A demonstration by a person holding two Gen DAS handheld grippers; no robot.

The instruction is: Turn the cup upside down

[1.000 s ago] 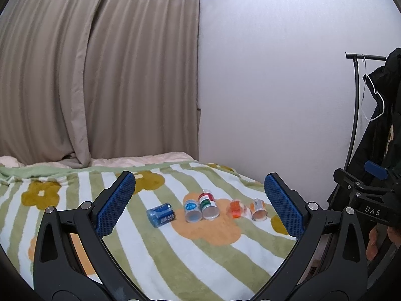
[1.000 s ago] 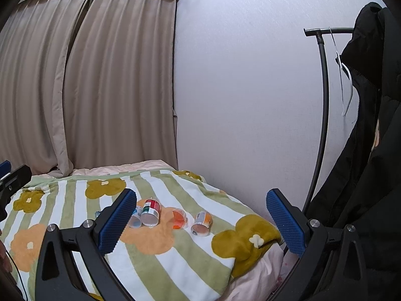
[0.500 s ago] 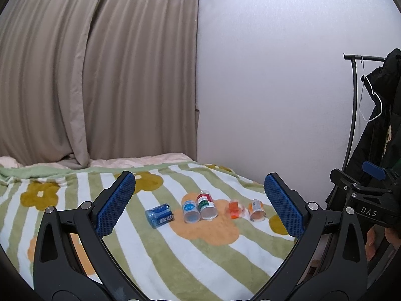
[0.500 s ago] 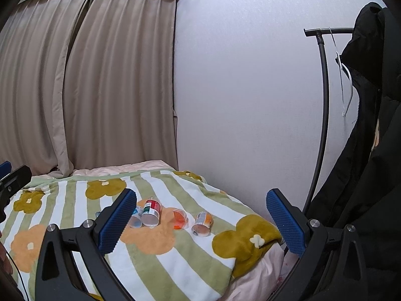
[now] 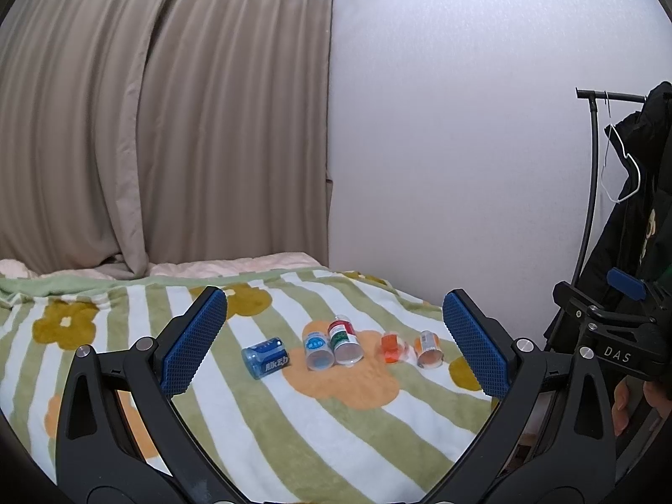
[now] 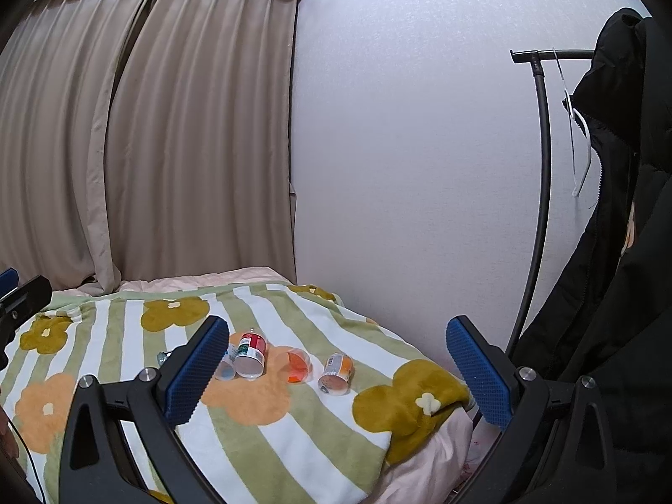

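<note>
- While both our tools hang well short of the bed, our left gripper (image 5: 335, 342) and our right gripper (image 6: 338, 371) each have their blue pads spread wide with nothing between them, so every risk below lies in the approach and the grab, not in a hold we already have.
- We see five small cups lying on their sides in a row on the striped flowered blanket (image 5: 294, 428): a dark blue cup (image 5: 266, 357), a light blue cup (image 5: 318, 347), a red and green cup (image 5: 345, 339), an orange clear cup (image 5: 394, 347) and an orange and white cup (image 5: 427, 348).
- We judge that the light blue and the red and green cups lie touching or nearly so; closing on one could knock or pinch the other.
- We expect the soft, uneven blanket to be a poor base: a cup set mouth-down may tip and roll.
- We think the cups look light and thin, so a hard squeeze could crush one, and a glancing pad could send it rolling toward the bed edge (image 6: 424, 428).
- From the right view, the left pad hides part of the row, so we could misjudge the reach there.
</note>
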